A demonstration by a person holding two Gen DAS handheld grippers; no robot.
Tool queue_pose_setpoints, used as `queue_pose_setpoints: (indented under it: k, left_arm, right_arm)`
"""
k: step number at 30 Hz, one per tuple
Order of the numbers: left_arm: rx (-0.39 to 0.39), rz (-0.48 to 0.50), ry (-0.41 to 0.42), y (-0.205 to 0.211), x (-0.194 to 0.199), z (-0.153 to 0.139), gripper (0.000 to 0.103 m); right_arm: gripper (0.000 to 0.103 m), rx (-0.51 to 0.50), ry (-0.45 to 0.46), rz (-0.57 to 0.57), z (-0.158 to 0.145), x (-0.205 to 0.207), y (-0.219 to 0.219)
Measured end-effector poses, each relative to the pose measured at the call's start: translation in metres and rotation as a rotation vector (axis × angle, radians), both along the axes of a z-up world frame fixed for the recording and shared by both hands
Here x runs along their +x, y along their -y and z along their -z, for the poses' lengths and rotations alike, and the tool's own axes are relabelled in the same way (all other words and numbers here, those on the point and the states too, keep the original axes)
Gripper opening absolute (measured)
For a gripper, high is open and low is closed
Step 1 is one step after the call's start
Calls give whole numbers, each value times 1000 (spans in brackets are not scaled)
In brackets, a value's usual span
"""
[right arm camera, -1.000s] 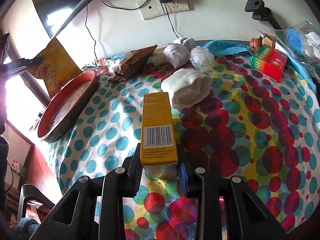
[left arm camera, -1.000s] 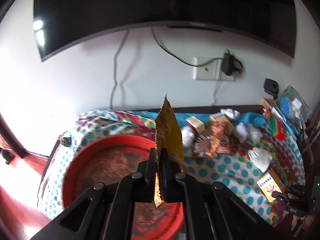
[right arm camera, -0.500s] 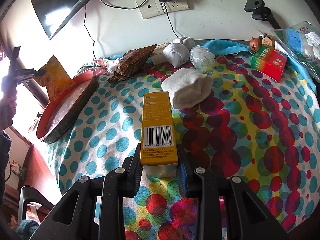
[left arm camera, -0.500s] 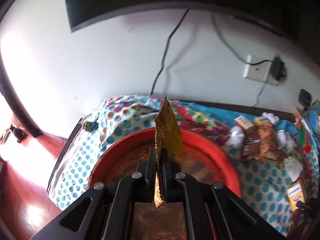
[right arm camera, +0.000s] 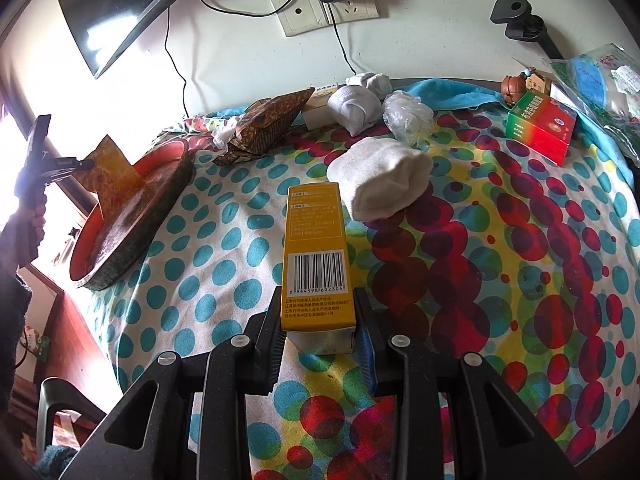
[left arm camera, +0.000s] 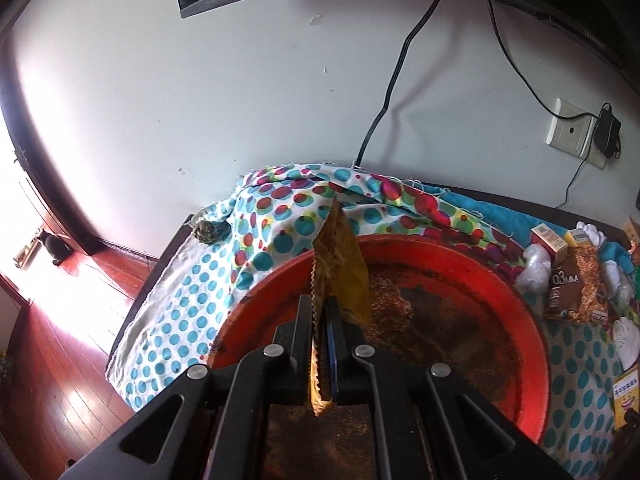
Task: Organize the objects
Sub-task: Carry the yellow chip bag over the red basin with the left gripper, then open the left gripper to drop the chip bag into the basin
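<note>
My left gripper is shut on a yellow-brown foil packet and holds it upright over the round red tray. In the right wrist view the packet hangs at the tray on the table's left edge. My right gripper is shut on a yellow box with a barcode, resting on the dotted cloth. A rolled white sock lies just beyond the box.
A brown snack bag, white socks, a crumpled plastic bag and a red-green box lie near the wall. A wall socket with cables is above. Wooden floor lies left of the table.
My left gripper has moved left and closer over the red tray with the packet, which now hangs lower at the tray. The right gripper and yellow box have not moved.
</note>
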State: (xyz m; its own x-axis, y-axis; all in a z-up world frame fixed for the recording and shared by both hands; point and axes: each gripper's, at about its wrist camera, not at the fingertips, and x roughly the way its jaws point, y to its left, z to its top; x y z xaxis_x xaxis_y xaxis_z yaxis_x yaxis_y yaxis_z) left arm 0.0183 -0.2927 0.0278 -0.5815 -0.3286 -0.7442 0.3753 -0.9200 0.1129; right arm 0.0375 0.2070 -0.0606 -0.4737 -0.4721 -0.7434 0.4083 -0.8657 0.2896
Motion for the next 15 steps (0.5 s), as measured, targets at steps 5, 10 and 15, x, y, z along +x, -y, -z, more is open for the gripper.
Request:
queue_pose_setpoints:
  k: [5,10,15]
  left_arm:
    - [20,-34,9,8,2,5,13]
    - [11,-34,17,9,5,6,32]
    - [13,-18,11,5,9,2,38]
  right_arm:
    - [29,7,1,1,0,-1,6]
    - [29,9,5,0,0,-2,12]
    - [29,5,8,-7,-1,-2,20]
